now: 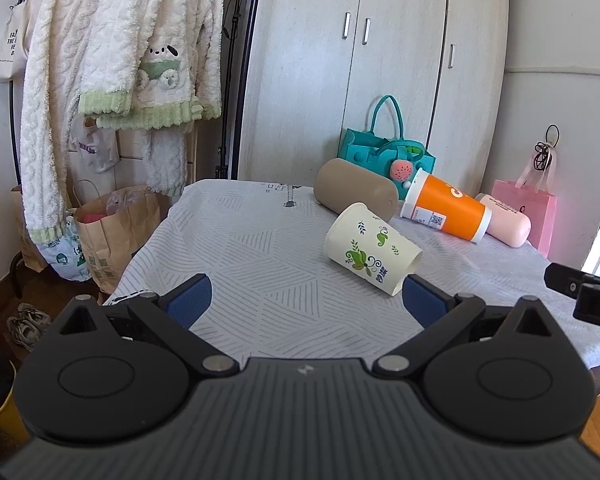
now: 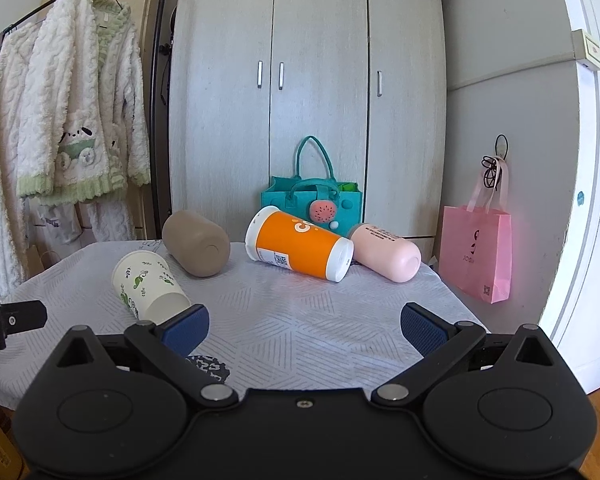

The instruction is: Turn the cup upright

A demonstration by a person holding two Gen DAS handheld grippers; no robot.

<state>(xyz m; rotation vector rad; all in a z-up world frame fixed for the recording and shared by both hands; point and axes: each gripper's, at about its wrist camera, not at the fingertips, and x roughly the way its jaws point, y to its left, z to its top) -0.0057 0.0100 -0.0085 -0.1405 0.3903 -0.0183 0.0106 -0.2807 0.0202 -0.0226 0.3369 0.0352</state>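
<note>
Several cups lie on their sides on the grey patterned tablecloth (image 1: 240, 248). A white paper cup with green leaf print (image 1: 370, 248) lies nearest, just beyond my left gripper's right fingertip; it also shows in the right wrist view (image 2: 148, 286). Behind it lie a tan cup (image 1: 354, 188) (image 2: 196, 244), an orange cup with white ends (image 1: 446, 206) (image 2: 300, 248) and a pink cup (image 1: 506, 220) (image 2: 386, 252). My left gripper (image 1: 306, 300) is open and empty. My right gripper (image 2: 304, 328) is open and empty, its left finger beside the white cup.
A teal felt bag (image 2: 314, 200) stands behind the cups against a grey wardrobe (image 2: 312, 92). A pink paper bag (image 2: 476, 252) hangs right of the table. A clothes rack with fluffy white robes (image 1: 112, 60) and a brown paper bag (image 1: 116, 228) stand at the left.
</note>
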